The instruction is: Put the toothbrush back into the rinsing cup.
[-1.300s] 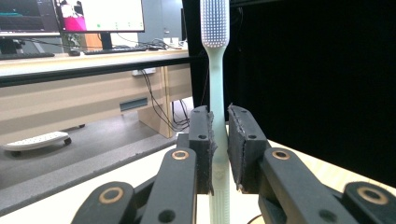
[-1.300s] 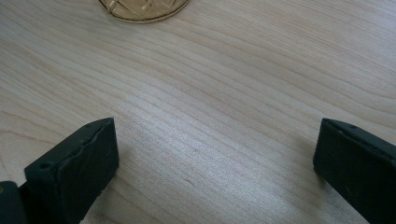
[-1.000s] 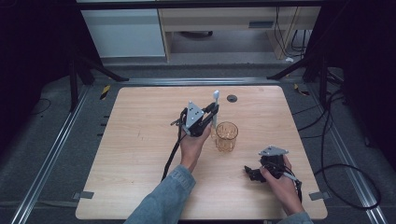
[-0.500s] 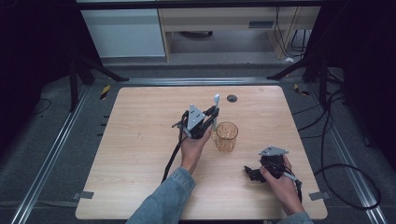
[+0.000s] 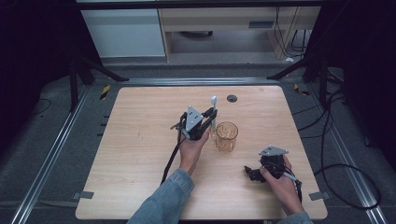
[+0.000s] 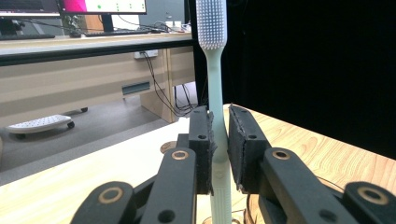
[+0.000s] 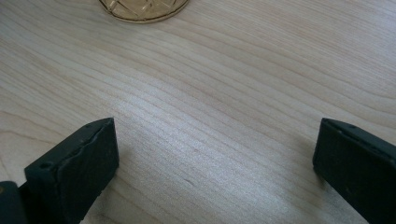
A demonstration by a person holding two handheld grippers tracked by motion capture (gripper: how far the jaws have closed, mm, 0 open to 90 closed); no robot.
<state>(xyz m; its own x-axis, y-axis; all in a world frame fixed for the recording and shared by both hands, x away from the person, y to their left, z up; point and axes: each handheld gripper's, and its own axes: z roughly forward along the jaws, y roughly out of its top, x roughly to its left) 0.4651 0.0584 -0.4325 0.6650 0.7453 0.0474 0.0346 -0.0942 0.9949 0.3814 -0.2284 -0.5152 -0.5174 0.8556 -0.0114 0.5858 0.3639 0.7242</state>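
Near the middle of the high view, the left gripper (image 5: 208, 122) is clamped on a pale toothbrush (image 5: 213, 110) that stands upright with its bristled head at the top (the left gripper view has both pads pressed against the handle (image 6: 219, 135)). Just right of it stands an amber glass (image 5: 226, 136); the toothbrush's lower end seems to sit beside the glass rather than in it. Toward the lower right of the table (image 5: 135, 140), the right gripper (image 5: 254, 171) rests low with its jaws spread wide over bare wood.
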